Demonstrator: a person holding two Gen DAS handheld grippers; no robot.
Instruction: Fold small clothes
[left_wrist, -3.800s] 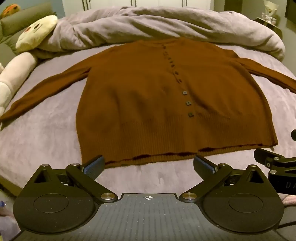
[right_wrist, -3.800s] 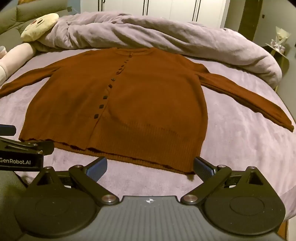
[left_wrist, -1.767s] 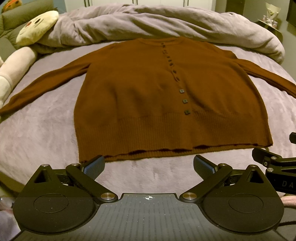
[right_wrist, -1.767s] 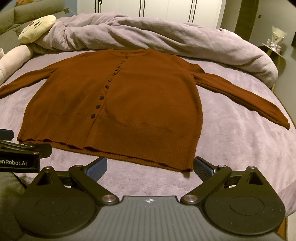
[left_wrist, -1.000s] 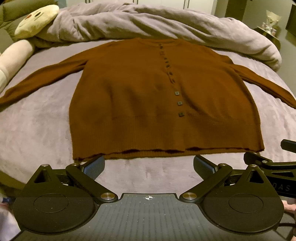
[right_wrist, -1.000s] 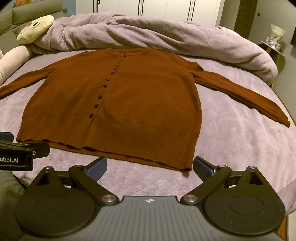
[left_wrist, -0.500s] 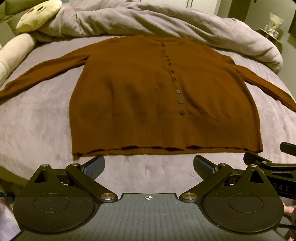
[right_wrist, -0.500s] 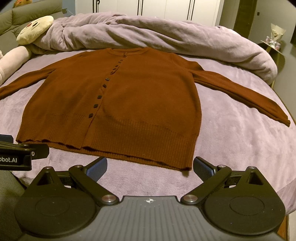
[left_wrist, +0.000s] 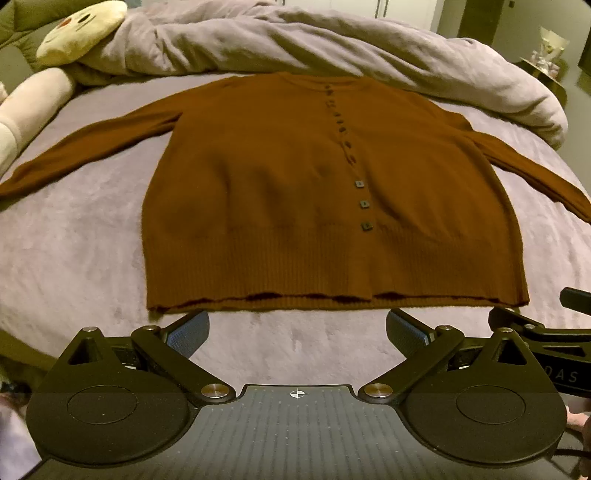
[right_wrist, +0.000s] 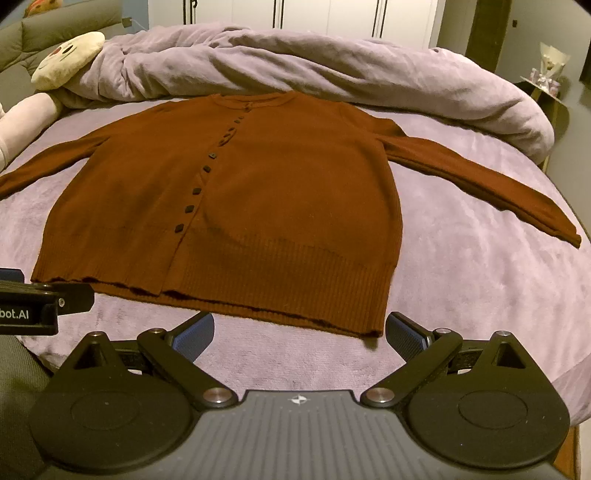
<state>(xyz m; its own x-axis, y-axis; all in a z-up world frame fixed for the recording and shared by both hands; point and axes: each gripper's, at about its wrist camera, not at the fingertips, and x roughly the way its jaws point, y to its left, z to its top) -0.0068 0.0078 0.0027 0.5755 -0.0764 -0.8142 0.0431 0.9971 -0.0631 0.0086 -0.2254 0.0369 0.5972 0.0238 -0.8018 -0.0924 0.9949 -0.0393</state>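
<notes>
A brown buttoned cardigan (left_wrist: 280, 199) lies flat and face up on the bed, both sleeves spread out to the sides; it also shows in the right wrist view (right_wrist: 258, 206). My left gripper (left_wrist: 297, 328) is open and empty, just short of the hem near its left half. My right gripper (right_wrist: 299, 332) is open and empty, just short of the hem near the cardigan's right corner. Part of the right gripper (left_wrist: 535, 332) shows at the right edge of the left wrist view.
The bed has a grey-purple cover (left_wrist: 74, 251). A bunched duvet (right_wrist: 332, 70) lies along the far side behind the collar. A cream plush toy (left_wrist: 74, 33) lies at the far left. A side table (right_wrist: 546, 88) stands beyond the bed's right edge.
Both grippers have shifted slightly over the bed's near edge, and the cardigan's hem sits a little closer to the fingertips. The cardigan has not moved. Both grippers stay open.
</notes>
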